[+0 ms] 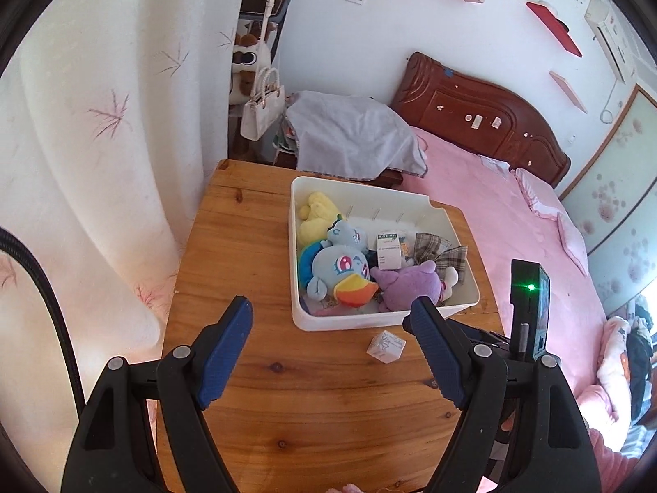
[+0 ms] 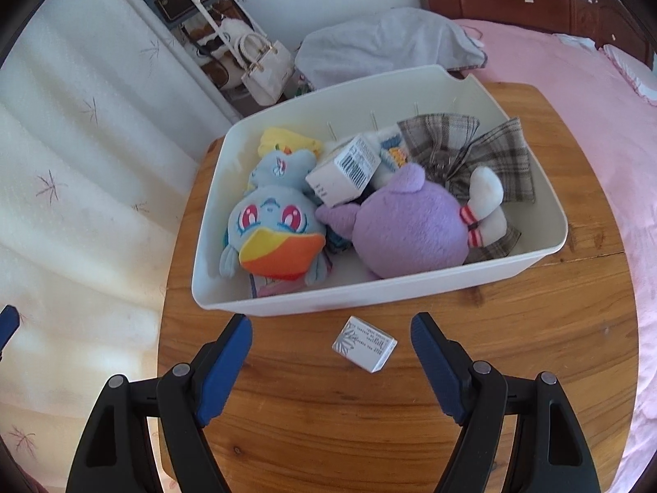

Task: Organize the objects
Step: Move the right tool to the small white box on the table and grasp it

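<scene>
A small white box (image 2: 364, 343) lies on the wooden table (image 2: 328, 411) just in front of the white bin (image 2: 410, 287). It also shows in the left wrist view (image 1: 386, 345). The bin (image 1: 353, 322) holds a blue plush (image 2: 271, 230), a purple plush (image 2: 410, 230), a yellow plush (image 1: 318, 215), a white carton (image 2: 345, 174) and plaid cloth (image 2: 484, 152). My right gripper (image 2: 331, 328) is open and empty, with the small box between its fingers. My left gripper (image 1: 330, 312) is open and empty, above the table left of the small box.
A pink bed (image 1: 513, 213) with a wooden headboard (image 1: 472, 111) lies right of the table. White curtains (image 1: 102, 143) hang on the left. Handbags (image 1: 263, 111) hang behind the table. A grey cloth bundle (image 1: 353, 135) sits beyond the bin.
</scene>
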{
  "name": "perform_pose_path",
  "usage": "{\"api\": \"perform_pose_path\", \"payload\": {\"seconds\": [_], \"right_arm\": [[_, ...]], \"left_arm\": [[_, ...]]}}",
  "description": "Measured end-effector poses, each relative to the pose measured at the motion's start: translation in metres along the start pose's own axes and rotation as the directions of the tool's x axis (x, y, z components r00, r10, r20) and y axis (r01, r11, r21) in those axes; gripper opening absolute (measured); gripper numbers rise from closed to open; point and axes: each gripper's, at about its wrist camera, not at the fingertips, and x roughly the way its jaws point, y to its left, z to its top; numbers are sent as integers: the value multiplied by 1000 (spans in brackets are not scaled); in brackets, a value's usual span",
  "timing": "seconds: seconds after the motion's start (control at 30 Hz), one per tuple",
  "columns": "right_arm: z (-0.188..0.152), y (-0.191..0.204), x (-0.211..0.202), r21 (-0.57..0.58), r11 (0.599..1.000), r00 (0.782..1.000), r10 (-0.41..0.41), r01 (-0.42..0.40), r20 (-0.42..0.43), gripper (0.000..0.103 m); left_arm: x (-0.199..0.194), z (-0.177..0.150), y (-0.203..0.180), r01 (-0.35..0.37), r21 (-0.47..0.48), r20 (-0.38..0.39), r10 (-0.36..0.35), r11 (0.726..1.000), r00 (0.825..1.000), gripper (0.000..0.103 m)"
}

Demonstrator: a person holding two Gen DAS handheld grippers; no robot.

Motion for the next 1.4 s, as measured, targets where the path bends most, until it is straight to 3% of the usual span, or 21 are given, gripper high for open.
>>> {"api": "perform_pose_path", "payload": {"seconds": [0.57, 0.97, 1.4], "right_arm": [[-24, 12, 45, -118, 992, 990, -65, 51, -123, 76], [-36, 20, 73, -212, 971, 983, -139, 111, -123, 71], [-35, 12, 96, -232, 962, 974, -178, 142, -140, 63]], "left_arm": [[-9, -62, 12, -106, -113, -19, 104, 988, 994, 82], [-4, -84, 33, -152, -230, -76, 138, 961, 988, 82], [-2, -95, 31, -199, -245, -133, 170, 949, 976, 82]]}}
